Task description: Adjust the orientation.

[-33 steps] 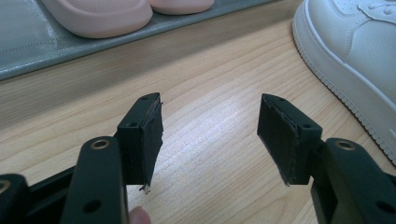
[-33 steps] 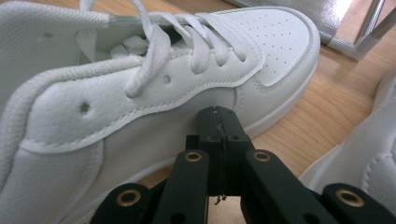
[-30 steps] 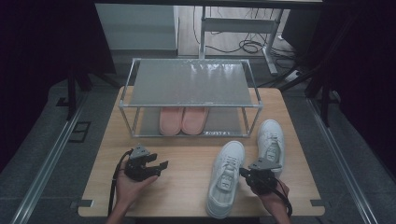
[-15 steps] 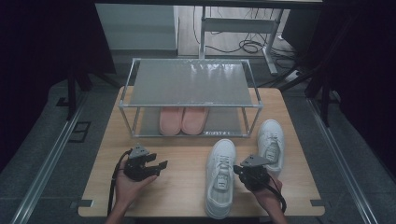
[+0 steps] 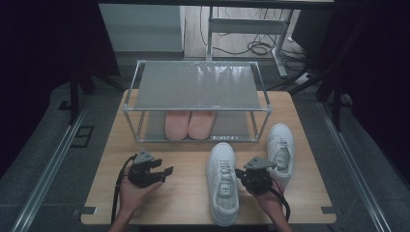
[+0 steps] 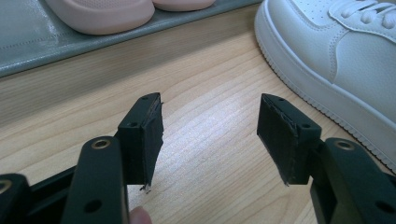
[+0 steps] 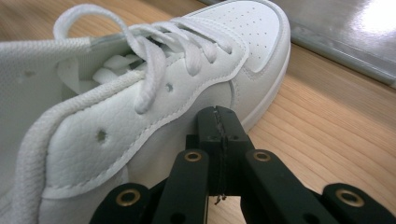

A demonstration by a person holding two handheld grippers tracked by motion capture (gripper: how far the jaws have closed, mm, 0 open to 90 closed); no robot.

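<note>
On the desk (image 5: pixel 188 193) before the shoe rack (image 5: pixel 196 87), the right gripper (image 7: pixel 218 122), jaws pressed together and empty, nudges the near white sneaker's (image 5: pixel 222 181) side, likely straightening it. Left gripper (image 6: pixel 210 126) waits, jaws wide, holding nothing.

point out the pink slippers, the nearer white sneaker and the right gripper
pink slippers (image 5: pixel 188 123), high view, on the toes
nearer white sneaker (image 5: pixel 223 180), high view, on the laces
right gripper (image 7: pixel 219 122), right gripper view, on the shut tips
</note>
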